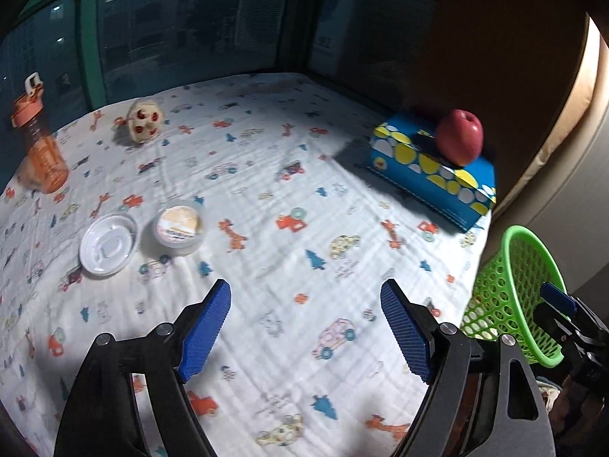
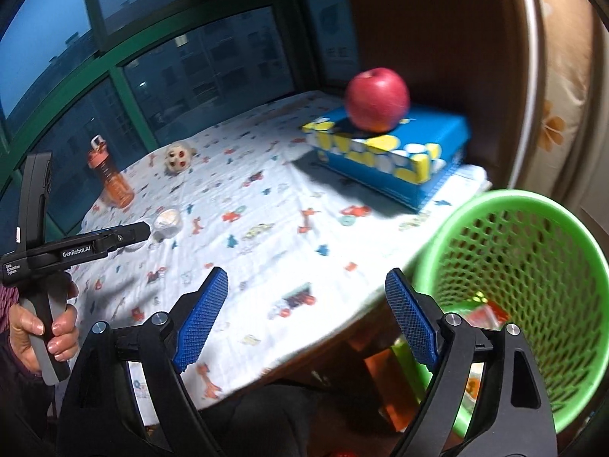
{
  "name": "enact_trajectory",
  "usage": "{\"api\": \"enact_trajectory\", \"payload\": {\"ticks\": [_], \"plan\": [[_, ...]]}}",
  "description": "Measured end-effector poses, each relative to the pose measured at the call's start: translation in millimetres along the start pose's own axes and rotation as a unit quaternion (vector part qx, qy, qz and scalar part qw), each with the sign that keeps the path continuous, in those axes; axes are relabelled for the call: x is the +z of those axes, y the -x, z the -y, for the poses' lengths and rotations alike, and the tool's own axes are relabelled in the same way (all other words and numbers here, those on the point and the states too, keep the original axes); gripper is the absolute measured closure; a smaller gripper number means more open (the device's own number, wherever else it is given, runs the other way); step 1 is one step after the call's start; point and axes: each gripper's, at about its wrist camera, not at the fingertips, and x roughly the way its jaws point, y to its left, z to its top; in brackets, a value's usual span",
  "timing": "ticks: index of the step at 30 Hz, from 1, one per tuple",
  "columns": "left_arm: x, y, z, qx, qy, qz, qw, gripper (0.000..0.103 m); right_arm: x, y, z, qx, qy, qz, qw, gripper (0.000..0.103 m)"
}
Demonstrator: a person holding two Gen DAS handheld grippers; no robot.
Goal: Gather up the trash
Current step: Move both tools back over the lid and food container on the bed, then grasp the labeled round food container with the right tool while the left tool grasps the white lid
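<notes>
The fingers [image 1: 207, 327] of the left gripper [image 1: 304, 327] stand wide apart with nothing between them, hovering over the printed cloth [image 1: 289, 251]; the right gripper [image 2: 306, 321] is spread the same way and empty, hanging over the table's near right edge beside the green basket [image 2: 571, 228]. From the left fingers the likely trash lies ahead and to the left: a small cup [image 1: 179, 228] with a sealed or labelled top, and just beside it on the left, close or perhaps touching, a clear lid [image 1: 108, 243] lying flat. Both are round, so neither has a long axis to line up with; the cup stands taller and gives the pads its sides, while the lid is low and would need pinching at its rim. The left gripper is clearly the nearer one; in the right view the cup [image 2: 167, 222] shows small and far, just past the left gripper's tip. The cloth between the left fingers and the cup is bare, so I judge the approach open. Farther out stand an orange bottle [image 1: 40, 144] at the left edge, a small toy [image 1: 144, 122] near the window, and an apple [image 1: 458, 137] resting on a blue box [image 1: 430, 175] to the right, all well apart from the cup. The basket sits off the table's right edge, mouth tilted toward the right gripper, with some wrappers already inside, so a carry would cross the open cloth rightward.
</notes>
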Motion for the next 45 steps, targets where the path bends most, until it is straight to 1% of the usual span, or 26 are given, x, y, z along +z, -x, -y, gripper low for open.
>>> {"api": "enact_trajectory", "payload": {"ticks": [5,9,13,18,23,28,38,42,45], "plan": [[-2.8,4.6,-62.9,0.039,0.042,0.002,0.9984,0.025,11.7,-29.8,-41.0,0.032,0.03,-0.016,0.999,0.018],[-7.0,9.2,-106.5,0.067,0.07,0.002,0.9953,0.025,19.1,-55.3,-74.8,0.055,0.055,-0.03,0.997,0.018],[-11.2,11.9,-139.4,0.086,0.096,0.001,0.9917,0.025,24.9,-83.3,-107.9,0.075,0.079,-0.046,0.993,0.016],[-16.9,13.0,-173.2,0.099,0.125,-0.003,0.9872,0.025,31.4,-119.9,-149.7,0.1,0.111,-0.067,0.987,0.015],[-22.7,8.4,-194.5,0.107,0.14,-0.009,0.9843,0.028,39.2,-158.7,-183.3,0.115,0.135,-0.089,0.98,0.015],[-25.7,4.1,-212.9,0.111,0.155,-0.015,0.9815,0.03,43.8,-194.3,-207.9,0.117,0.159,-0.103,0.975,0.015],[-26.5,-6.4,-235.9,0.12,0.171,-0.025,0.9777,0.032,45.6,-253.4,-231.1,0.114,0.182,-0.135,0.967,0.015],[-24.7,-12.0,-240.2,0.121,0.172,-0.029,0.9772,0.034,47.3,-271.0,-234.4,0.111,0.179,-0.145,0.967,0.015],[-21.8,-16.0,-242.9,0.123,0.17,-0.03,0.9773,0.035,49.2,-278.8,-239.1,0.107,0.185,-0.144,0.966,0.015]]}}
